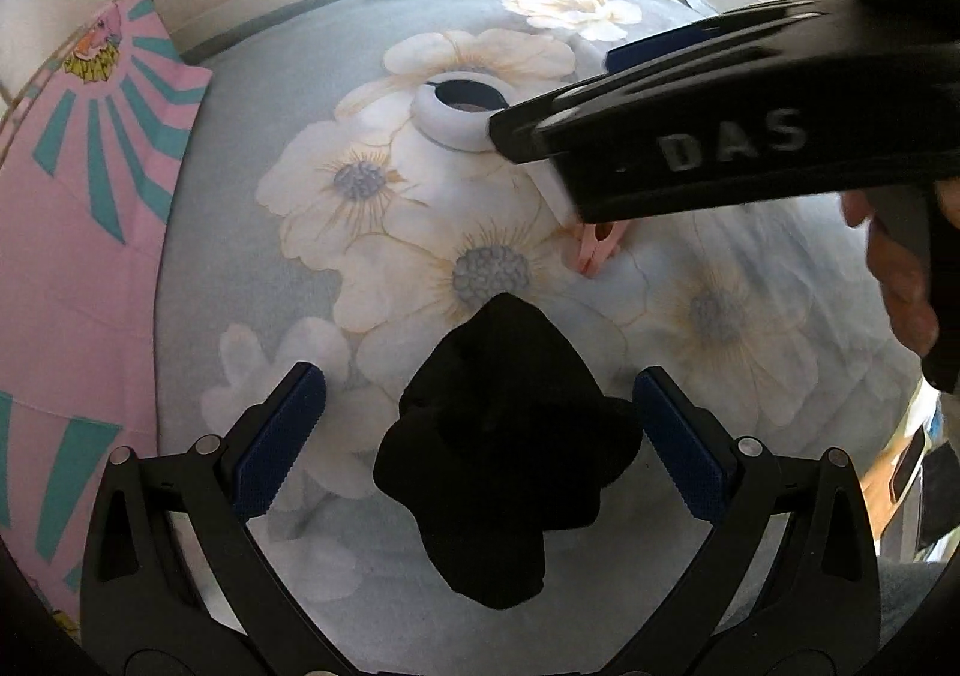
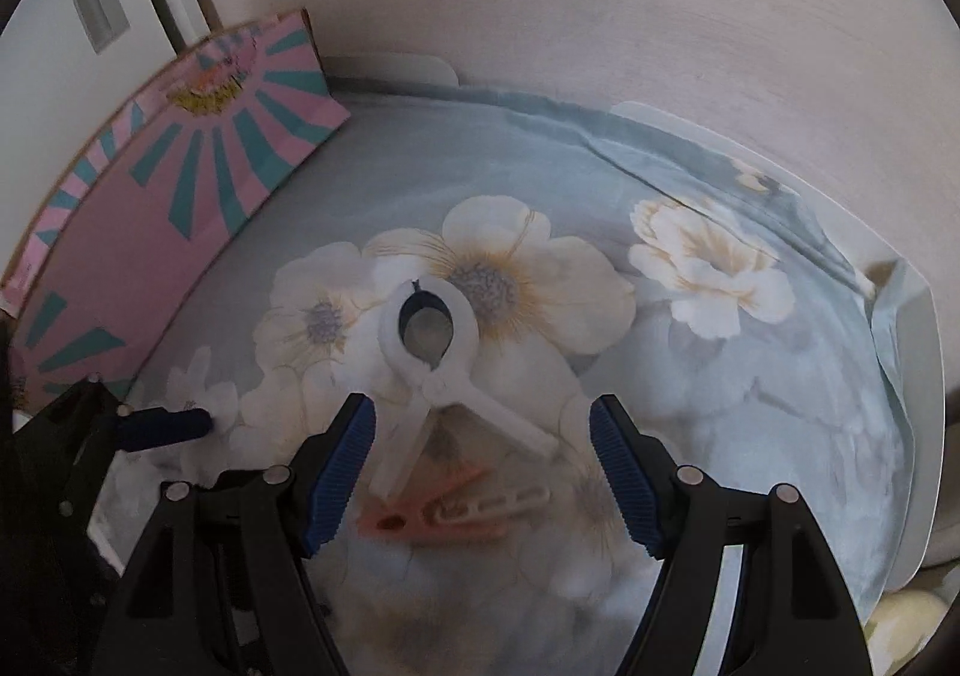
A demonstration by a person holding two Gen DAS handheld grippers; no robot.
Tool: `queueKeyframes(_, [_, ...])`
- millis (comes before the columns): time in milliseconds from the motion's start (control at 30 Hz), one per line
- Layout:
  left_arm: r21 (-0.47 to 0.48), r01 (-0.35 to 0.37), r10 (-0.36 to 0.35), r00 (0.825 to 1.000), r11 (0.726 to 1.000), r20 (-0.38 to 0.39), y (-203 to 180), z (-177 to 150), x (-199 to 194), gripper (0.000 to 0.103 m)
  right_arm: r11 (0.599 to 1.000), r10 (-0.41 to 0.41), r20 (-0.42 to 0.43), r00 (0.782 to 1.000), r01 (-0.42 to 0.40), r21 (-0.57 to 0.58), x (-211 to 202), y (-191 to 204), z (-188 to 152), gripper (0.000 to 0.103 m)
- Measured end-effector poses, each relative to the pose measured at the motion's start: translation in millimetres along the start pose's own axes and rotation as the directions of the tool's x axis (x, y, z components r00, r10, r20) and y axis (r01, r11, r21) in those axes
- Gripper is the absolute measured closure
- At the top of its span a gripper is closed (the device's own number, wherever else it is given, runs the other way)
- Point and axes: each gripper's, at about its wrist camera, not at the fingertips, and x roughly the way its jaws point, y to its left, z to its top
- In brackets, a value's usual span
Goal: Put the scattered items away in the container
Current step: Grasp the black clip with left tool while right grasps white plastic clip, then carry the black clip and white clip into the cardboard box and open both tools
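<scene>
Both jaws open: right gripper (image 2: 483, 472) should straddle large white plastic clip (image 2: 441, 358) handles, left gripper (image 1: 480, 436) bracket crumpled black cloth (image 1: 498, 466), squeeze centred

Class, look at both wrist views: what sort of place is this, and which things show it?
Probably a home bedroom: a floral bedsheet covers the surface, with clothes pegs and a dark cloth item lying on it.

Big clip (image 2: 429, 370) behind small clip (image 2: 444, 517), both on sheet (image 2: 750, 436).
</scene>
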Motion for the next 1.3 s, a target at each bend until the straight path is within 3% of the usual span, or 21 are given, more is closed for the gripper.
queueKeyframes(267, [0.006, -0.002, 0.002, 1.000, 1.000, 0.013, -0.2, 0.0, -0.5, 0.001, 0.996, -0.006, -0.042, 0.999, 0.002, -0.094, 13.7, 6.5, 4.5, 0.034])
queueKeyframes(333, [0.009, 0.000, -0.001, 1.000, 1.000, 0.015, -0.4, -0.3, -1.2, 0.002, 0.994, -0.002, -0.054, 0.999, -0.004, -0.109, 17.1, 7.1, 3.9, 0.043])
queueKeyframes(533, [0.023, 0.008, -0.009, 1.000, 1.000, 0.020, -2.2, 0.8, -3.9, 0.009, 0.987, 0.006, -0.038, 0.999, -0.012, -0.160, 14.3, 11.4, 5.1, 0.056])
queueKeyframes(567, [0.025, 0.013, -0.014, 1.000, 1.000, 0.024, -2.5, 1.4, -5.2, 0.017, 0.986, 0.009, -0.035, 0.999, -0.015, -0.166, 13.7, 12.1, 5.3, 0.061])
queueKeyframes(633, [0.031, 0.017, -0.019, 0.999, 0.999, 0.040, -3.8, 3.9, -9.3, 0.042, 0.984, 0.012, -0.029, 1.000, -0.017, -0.177, 12.3, 14.1, 5.6, 0.068])
queueKeyframes(667, [0.035, 0.019, -0.020, 0.999, 0.999, 0.043, -4.2, 5.9, -11.1, 0.062, 0.983, 0.011, -0.023, 1.000, -0.015, -0.185, 11.2, 15.7, 5.6, 0.071])
queueKeyframes(700, [0.036, 0.020, -0.022, 0.999, 0.999, 0.040, -4.2, 7.6, -11.6, 0.075, 0.982, 0.009, -0.022, 1.000, -0.013, -0.188, 10.9, 16.5, 5.4, 0.071])
queueKeyframes(800, [0.020, 0.025, -0.026, 0.999, 0.999, 0.037, -0.3, 12.3, -12.2, 0.083, 0.984, 0.020, -0.012, 1.000, -0.022, -0.177, 7.9, 16.5, 4.0, 0.071])
queueKeyframes(1300, [-0.063, 0.049, -0.044, 0.996, 0.997, 0.073, 21.6, 39.0, -35.0, 0.085, 0.996, 0.064, 0.034, 0.997, -0.062, -0.061, -26.2, -1.0, 8.0, 0.073])
